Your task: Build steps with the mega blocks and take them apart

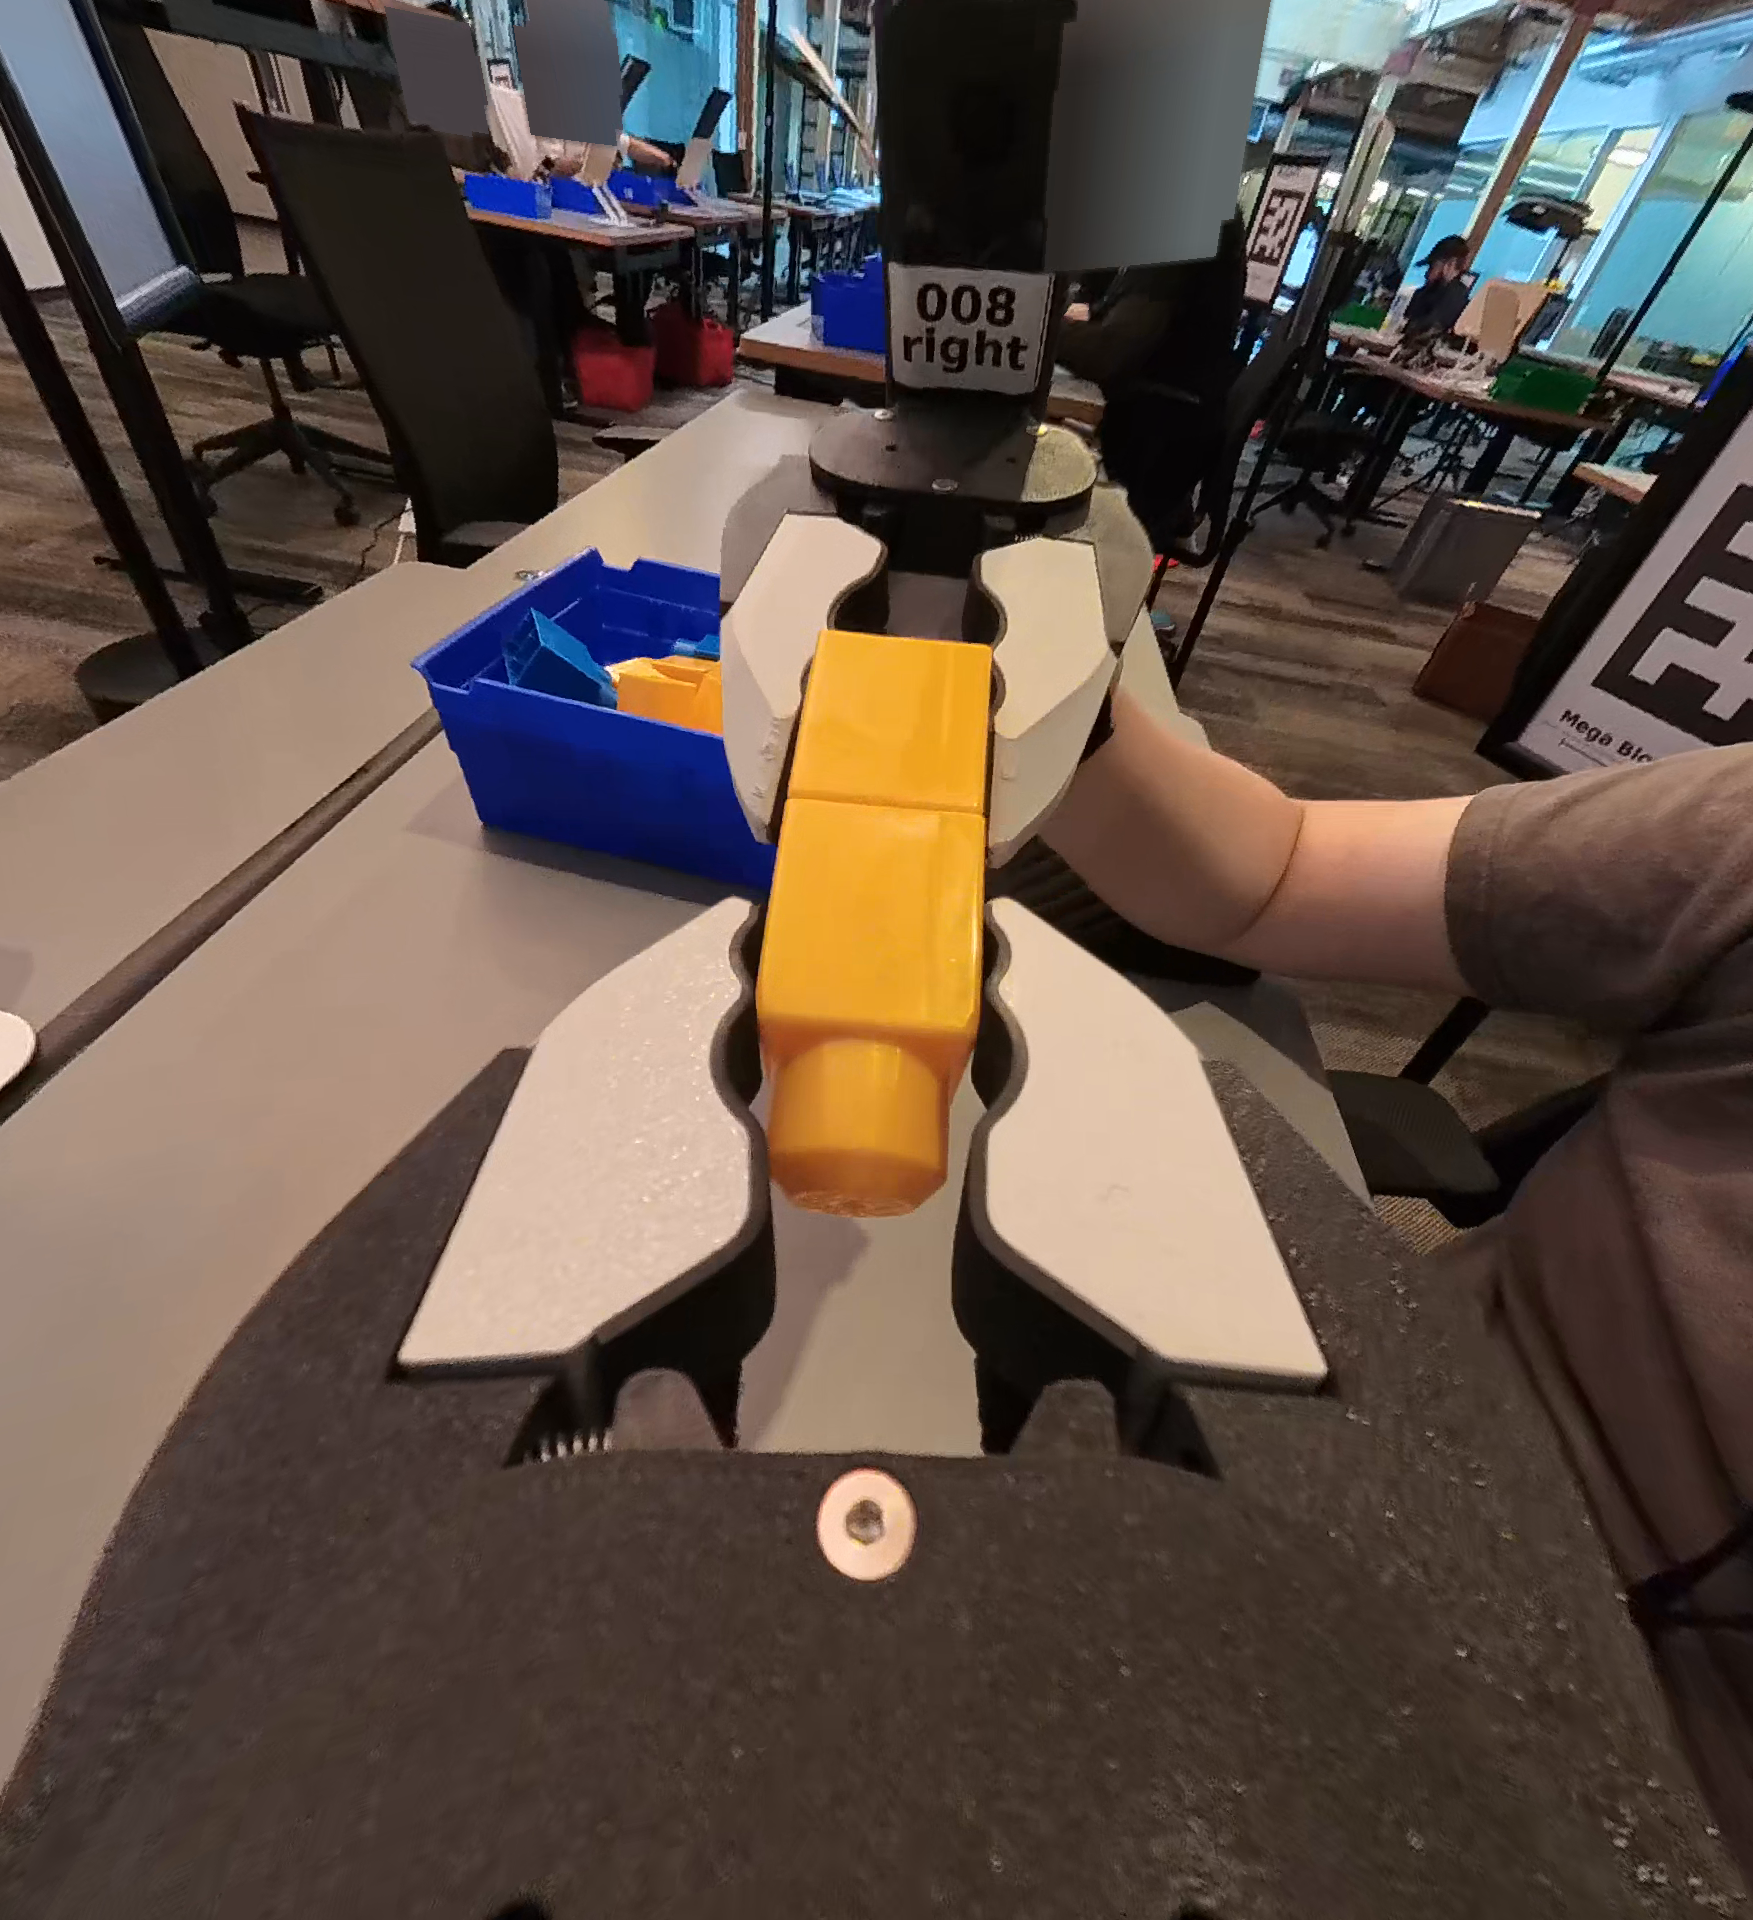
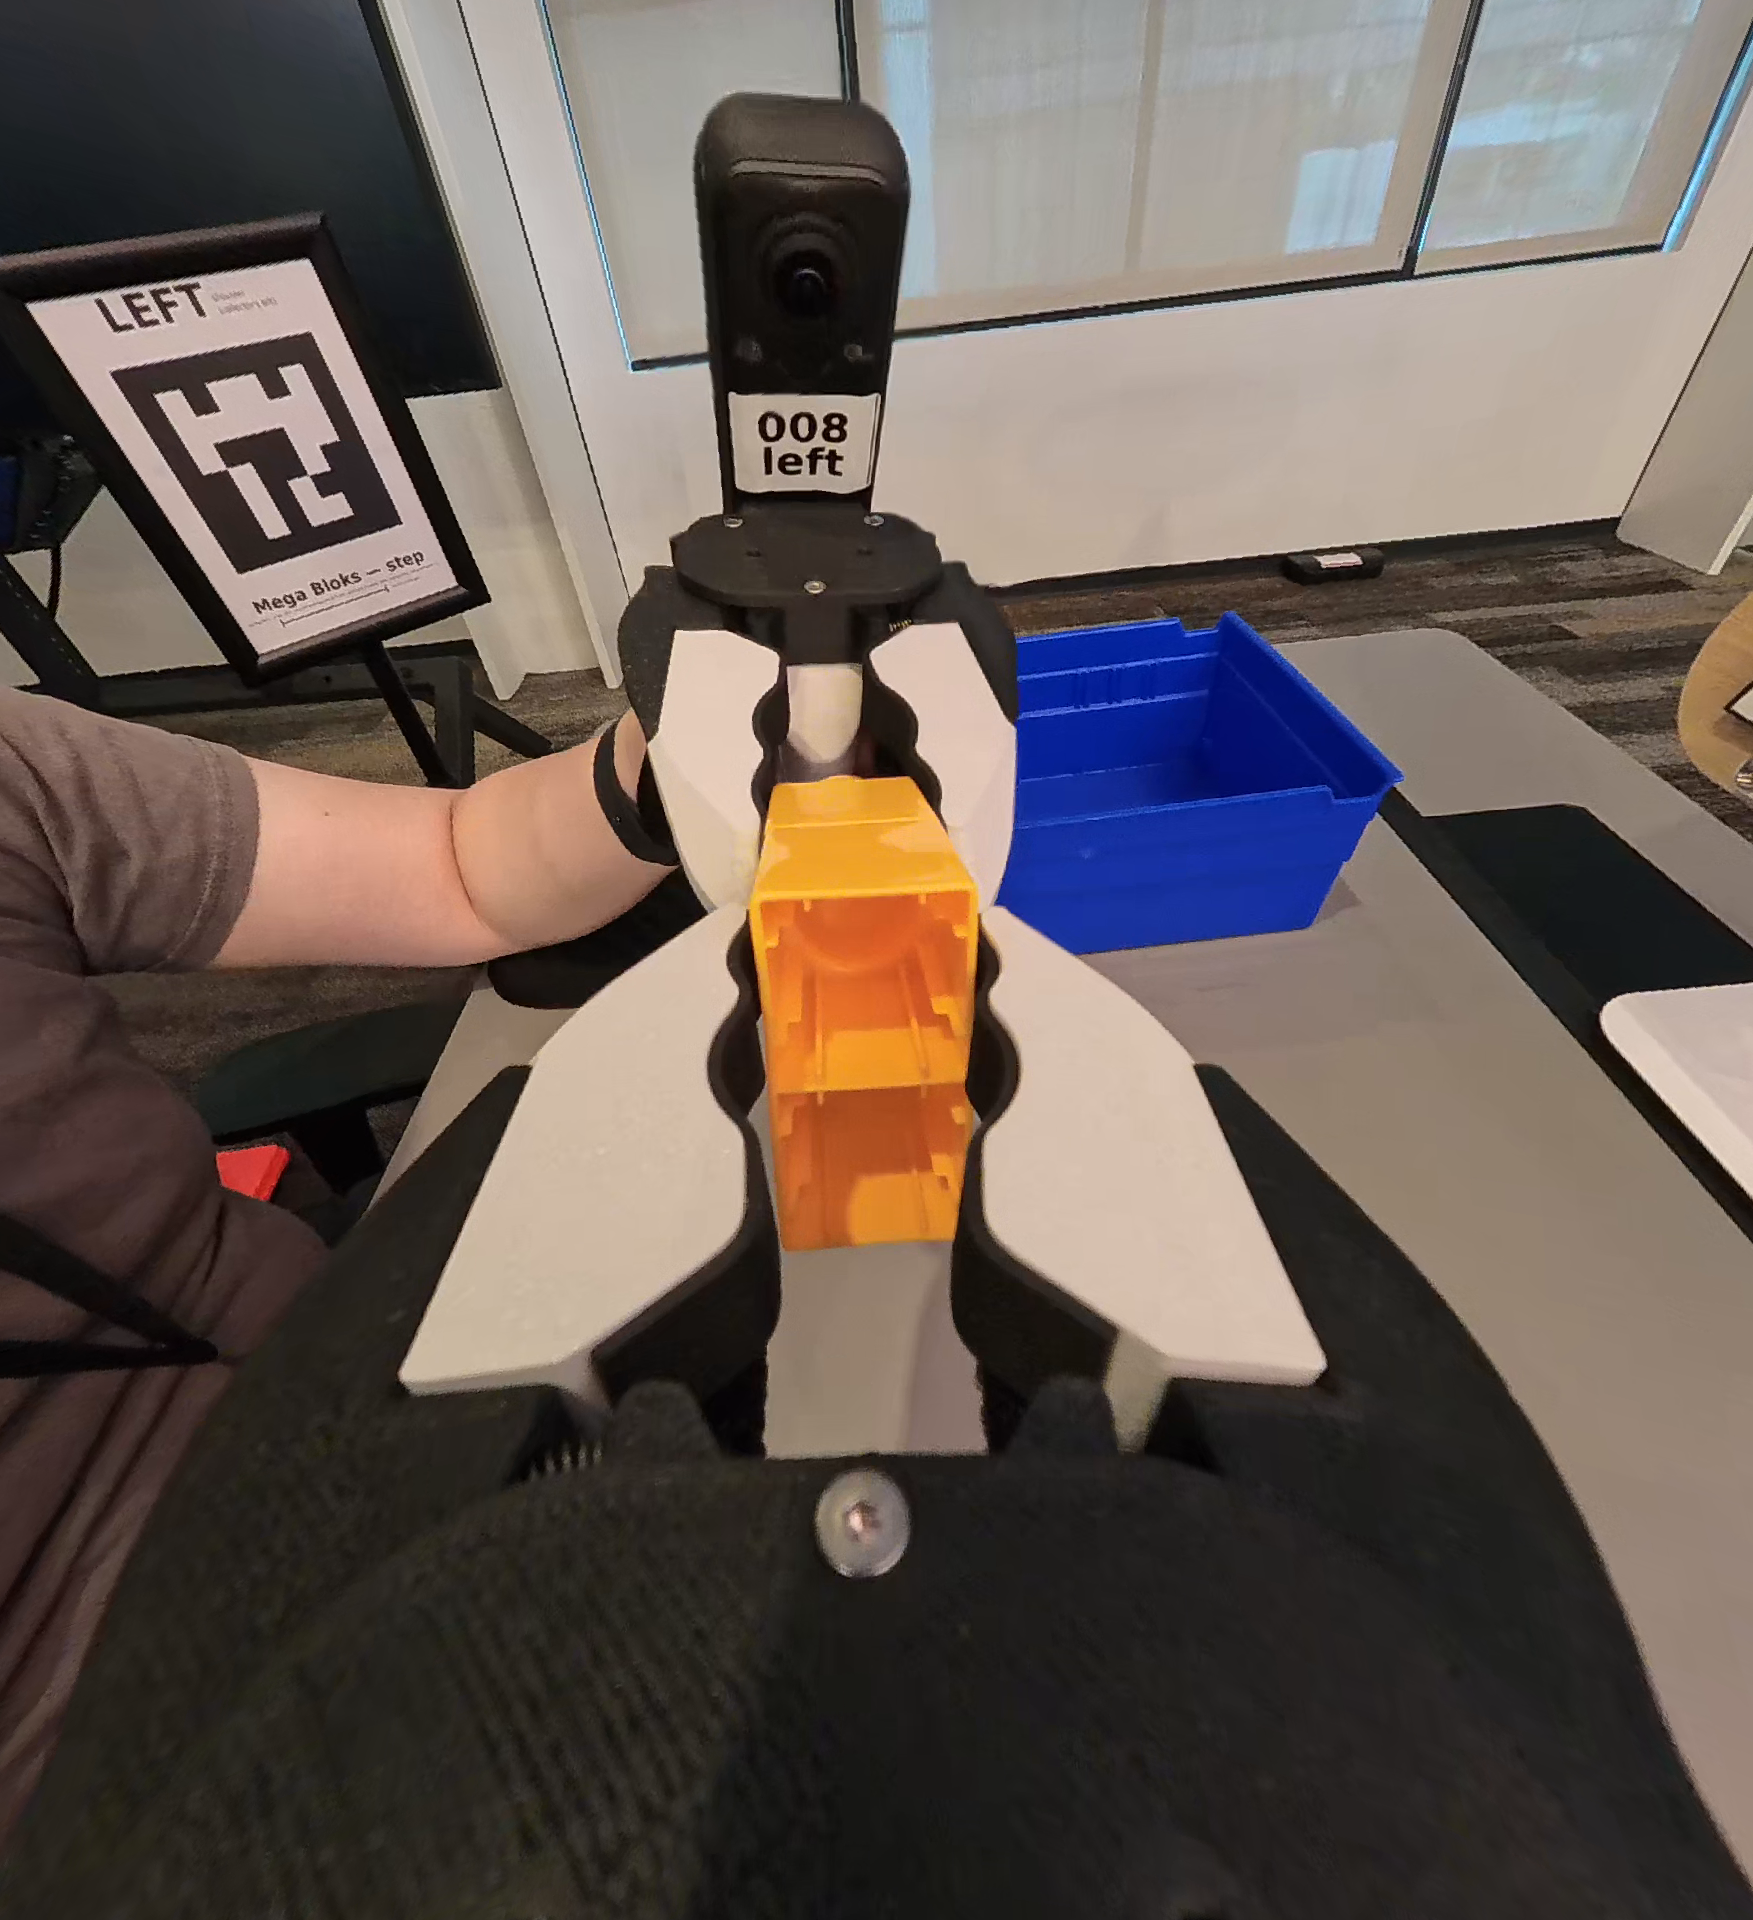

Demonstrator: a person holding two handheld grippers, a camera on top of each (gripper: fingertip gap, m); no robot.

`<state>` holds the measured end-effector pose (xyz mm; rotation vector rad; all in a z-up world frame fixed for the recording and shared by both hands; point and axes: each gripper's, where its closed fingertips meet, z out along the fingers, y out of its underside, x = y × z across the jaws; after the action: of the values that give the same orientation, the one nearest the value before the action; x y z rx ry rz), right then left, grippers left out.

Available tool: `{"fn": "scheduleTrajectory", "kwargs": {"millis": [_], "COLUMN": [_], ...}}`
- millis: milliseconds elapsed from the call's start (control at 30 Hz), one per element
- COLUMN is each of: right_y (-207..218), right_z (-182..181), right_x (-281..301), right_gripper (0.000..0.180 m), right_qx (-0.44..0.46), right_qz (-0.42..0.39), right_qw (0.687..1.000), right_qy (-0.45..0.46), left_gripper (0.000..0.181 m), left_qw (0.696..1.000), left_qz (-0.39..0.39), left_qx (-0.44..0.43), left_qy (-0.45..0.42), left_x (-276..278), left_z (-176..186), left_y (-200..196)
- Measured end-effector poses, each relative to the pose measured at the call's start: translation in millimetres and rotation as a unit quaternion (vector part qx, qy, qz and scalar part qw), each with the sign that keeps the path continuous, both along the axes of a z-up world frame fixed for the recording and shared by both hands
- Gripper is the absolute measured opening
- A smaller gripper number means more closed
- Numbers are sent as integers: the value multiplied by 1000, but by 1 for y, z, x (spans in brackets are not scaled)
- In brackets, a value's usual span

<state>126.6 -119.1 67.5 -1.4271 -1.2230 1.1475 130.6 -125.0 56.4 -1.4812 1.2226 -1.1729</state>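
Note:
Two yellow mega blocks are joined end to end and held in the air between my two grippers, which face each other. In the left wrist view, my left gripper [image 1: 872,914] is shut on the near yellow block [image 1: 867,956], whose round stud points at the camera. My right gripper [image 1: 882,831] is shut on the far yellow block [image 1: 893,722]. In the right wrist view, my right gripper [image 2: 864,930] grips the block with its hollow underside [image 2: 861,1039] toward the camera. My left gripper [image 2: 851,862] grips the block behind it [image 2: 846,826].
A blue bin [image 1: 581,769] with blue and yellow blocks stands on the grey table [image 1: 228,1039] behind the right gripper. Another blue bin [image 2: 1184,831] shows no blocks inside. A white board [image 2: 1734,1091] lies at the table edge. The person's arm [image 1: 1267,883] reaches in from the side. Both grippers' tips are close together, under 4 cm apart.

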Motion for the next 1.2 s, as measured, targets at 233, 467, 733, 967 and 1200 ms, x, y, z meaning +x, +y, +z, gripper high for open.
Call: {"fn": "scheduleTrajectory", "kwargs": {"millis": [233, 467, 733, 967, 1200], "right_y": [11, 72, 126, 150, 66], "right_z": [21, 5, -75, -74, 38], "right_x": [33, 210, 374, 373, 142], "right_gripper": [37, 37, 38, 56, 63], "right_qx": [-13, 28, -98, -40, 387], "right_qz": [-10, -316, -527, -564, -267], "right_qw": [999, 931, 816, 787, 870], "right_qy": [29, -179, -217, -247, -146], "left_gripper": [38, 38, 38, 38, 38], "left_qw": [1000, 1000, 998, 997, 989], "left_qz": [17, -1, -19, -23, -65], "left_qx": [-9, 0, 0, -41, -130], "left_qy": [-21, 7, 66, 59, 25], "left_x": [-29, -32, -15, -12, -11], "left_z": [21, 20, -8, -15, -9], "left_y": [9, -1, -7, -3, -12]}}
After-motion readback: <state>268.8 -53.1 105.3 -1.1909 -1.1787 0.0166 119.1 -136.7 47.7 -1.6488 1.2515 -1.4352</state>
